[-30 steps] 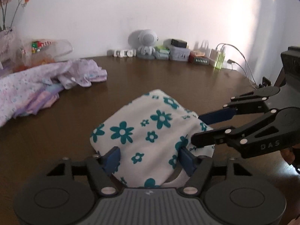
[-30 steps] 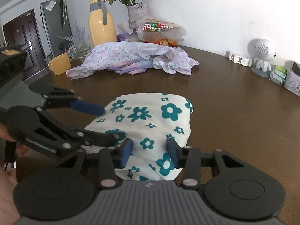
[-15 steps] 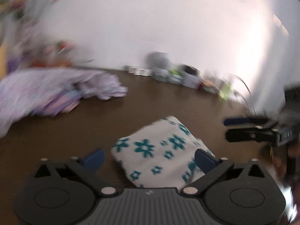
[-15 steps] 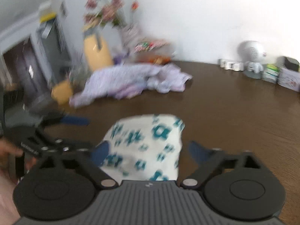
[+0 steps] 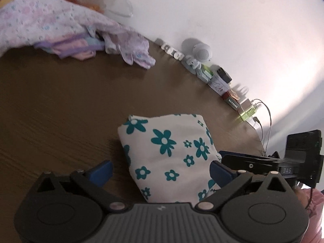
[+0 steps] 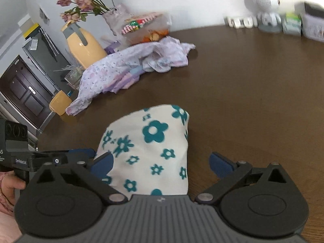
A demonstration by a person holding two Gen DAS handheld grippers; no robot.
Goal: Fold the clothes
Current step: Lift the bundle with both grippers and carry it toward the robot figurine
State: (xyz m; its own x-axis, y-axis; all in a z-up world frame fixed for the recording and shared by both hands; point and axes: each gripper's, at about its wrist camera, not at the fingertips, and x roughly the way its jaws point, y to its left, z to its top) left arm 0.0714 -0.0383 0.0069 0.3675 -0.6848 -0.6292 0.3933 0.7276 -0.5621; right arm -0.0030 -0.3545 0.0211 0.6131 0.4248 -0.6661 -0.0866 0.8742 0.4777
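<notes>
Behind the folded cloth (image 6: pixel 149 151), a vase (image 6: pixel 116 19) holds seemingly dried flowers (image 6: pixel 81 0).

Dark brown wooden table (image 6: pixel 253 85) against a plain white wall (image 5: pixel 222 10), brightly lit toward the right in the left wrist view. Beyond the table's far left edge, a dark panelled door (image 6: pixel 22 93) beside a grey wall.

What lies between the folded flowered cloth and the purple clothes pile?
Only bare brown table separates the flowered cloth from the purple clothes pile; the right wrist view shows it best.
</notes>
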